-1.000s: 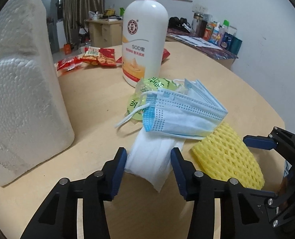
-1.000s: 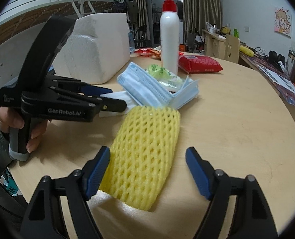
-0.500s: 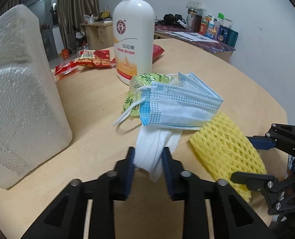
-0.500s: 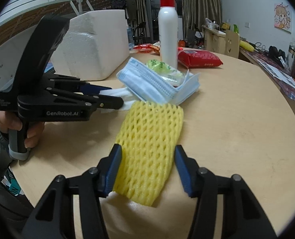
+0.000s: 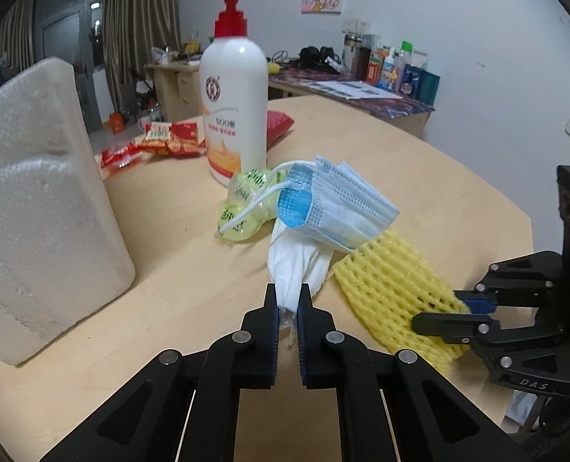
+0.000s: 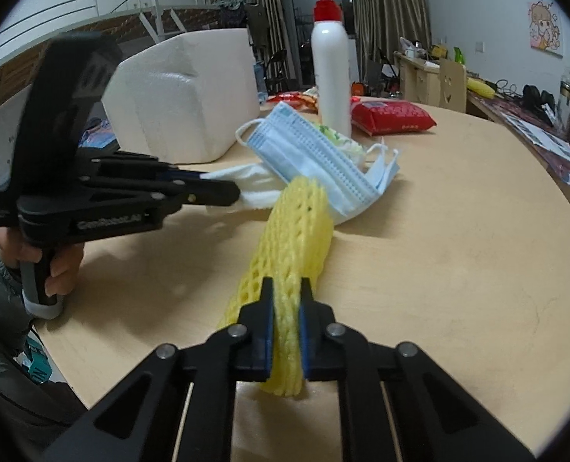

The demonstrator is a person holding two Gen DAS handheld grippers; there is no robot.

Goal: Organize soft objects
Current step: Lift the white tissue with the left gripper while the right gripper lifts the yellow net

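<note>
I am gripping two soft things at once, one in each hand, so the step in hand looks like the pick-up that begins the sorting. My left gripper (image 5: 288, 302) is pinching the near end of the white tissue (image 5: 298, 261), its pads squeezed onto the bunched paper, while the far end is lying tucked under the stack of blue face masks (image 5: 338, 208). My right gripper (image 6: 286, 300) is closing on the yellow foam net (image 6: 292, 246), and the net is sitting between the pads, already crushed into a narrow ridge there; its far end is reaching up to the masks and appears to be touching their lower edge. All of this is lying on the round wooden table (image 6: 458, 261), with the masks resting partly on a green packet (image 5: 246, 208) just in front of the pump bottle (image 5: 235, 115), and the white foam block (image 5: 34, 208) is standing well apart on my left. I am judging that the next move is calling for care: drawing the tissue out from under the masks slowly and low, since a quick tug could drag the mask stack along or tear the paper, and lifting the net clear of the mask edge before carrying it to wherever the soft things are being gathered, which I cannot tell from here.
</note>
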